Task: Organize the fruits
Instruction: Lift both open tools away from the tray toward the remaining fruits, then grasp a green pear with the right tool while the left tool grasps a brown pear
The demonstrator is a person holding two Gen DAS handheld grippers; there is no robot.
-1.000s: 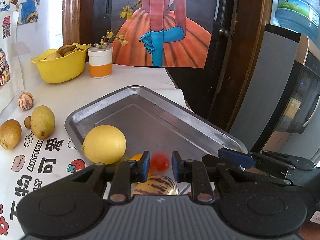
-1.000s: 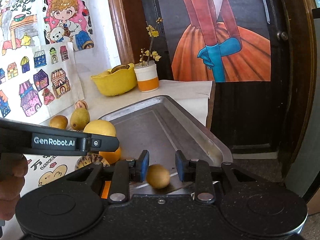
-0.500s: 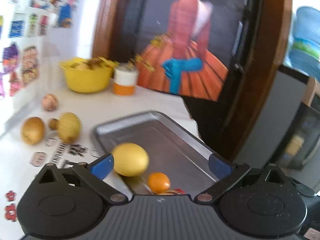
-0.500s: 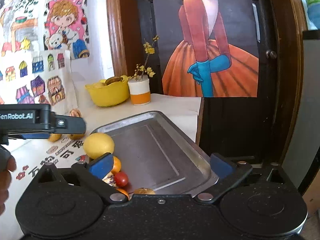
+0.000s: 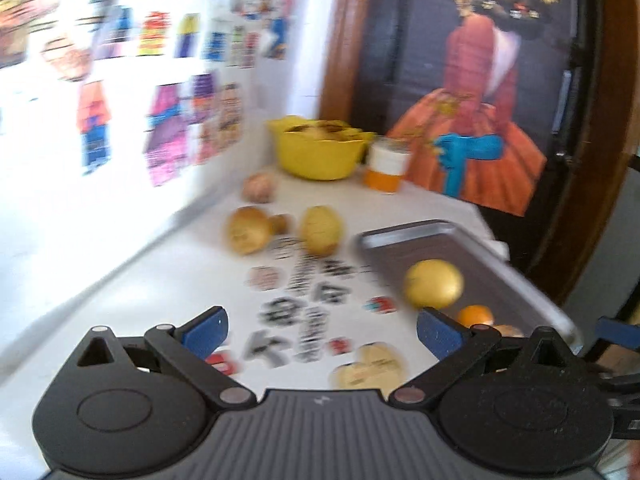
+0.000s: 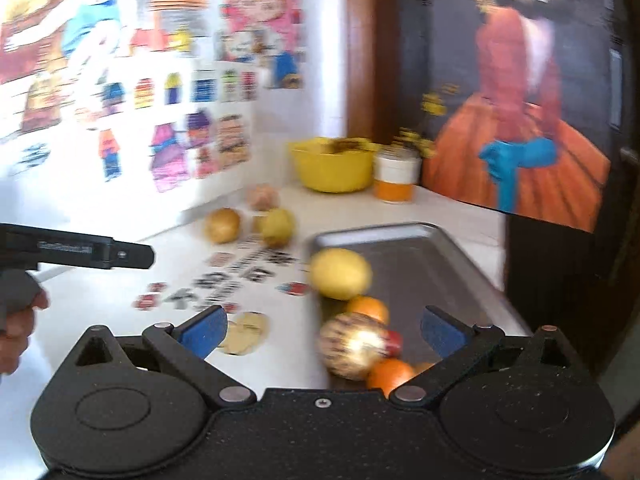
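Observation:
Both views are motion-blurred. A metal tray [image 6: 436, 256] [image 5: 516, 276] lies on the white table and holds a large yellow fruit [image 6: 340, 274] [image 5: 434, 284], two oranges [image 6: 368, 309], a striped melon [image 6: 352, 346] and a small red fruit [image 6: 394, 340]. Loose on the table are two yellow-brown fruits [image 5: 246, 230] [image 5: 322, 230], a small brown one between them and a striped one [image 5: 260, 187] behind. My left gripper [image 5: 320, 330] is open and empty above the table, left of the tray. My right gripper [image 6: 324, 330] is open and empty above the tray's near end.
A yellow bowl [image 5: 318, 152] with fruit and a white-and-orange cup [image 5: 386, 168] stand at the back. A wall with cartoon stickers runs along the left. A dark door with a poster is behind the table. The left gripper's handle [image 6: 80, 250] shows in the right view.
Both grippers have opened and let go of the small fruits they held over the tray. Both have pulled back and swung left, the left one now facing the loose fruits on the table.

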